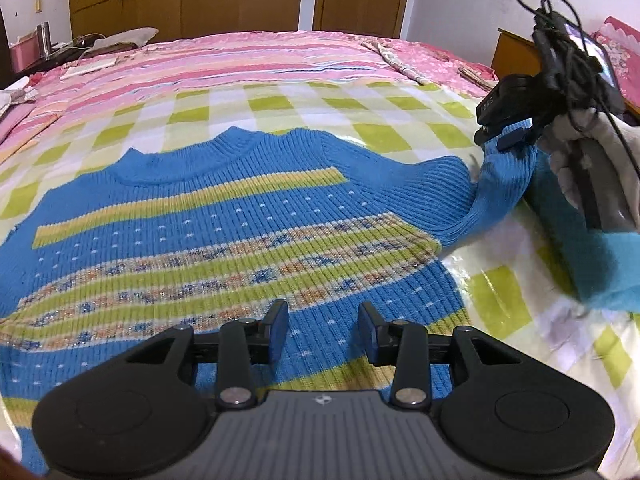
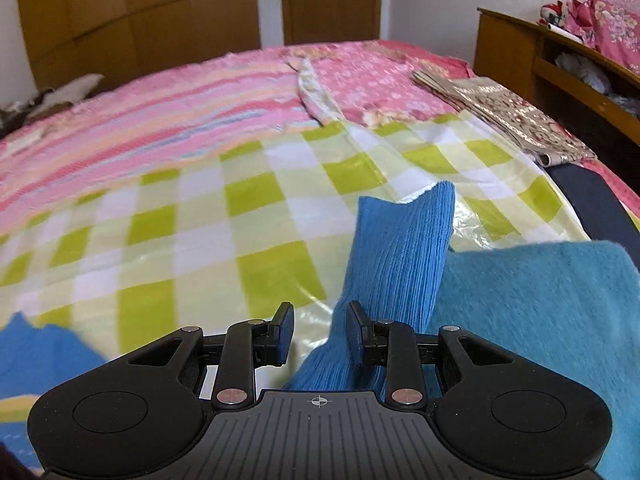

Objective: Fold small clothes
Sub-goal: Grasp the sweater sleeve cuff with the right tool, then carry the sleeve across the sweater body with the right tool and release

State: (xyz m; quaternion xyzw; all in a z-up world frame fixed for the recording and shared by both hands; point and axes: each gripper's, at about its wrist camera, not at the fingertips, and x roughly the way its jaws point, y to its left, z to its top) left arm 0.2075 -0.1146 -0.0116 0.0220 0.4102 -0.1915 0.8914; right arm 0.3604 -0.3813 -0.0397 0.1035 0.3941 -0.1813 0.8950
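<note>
Sweater [image 1: 240, 240] blue, striped (flat) | L tongs [image 1: 323, 330] released | R tongs [image 1: 505, 136] grasping sleeve [image 1: 496, 184]

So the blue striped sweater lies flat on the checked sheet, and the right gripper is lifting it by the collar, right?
Not the collar. The right gripper is lifting the sweater by its sleeve, as the left wrist view shows. The rest holds: the body lies flat on the checked sheet.
</note>
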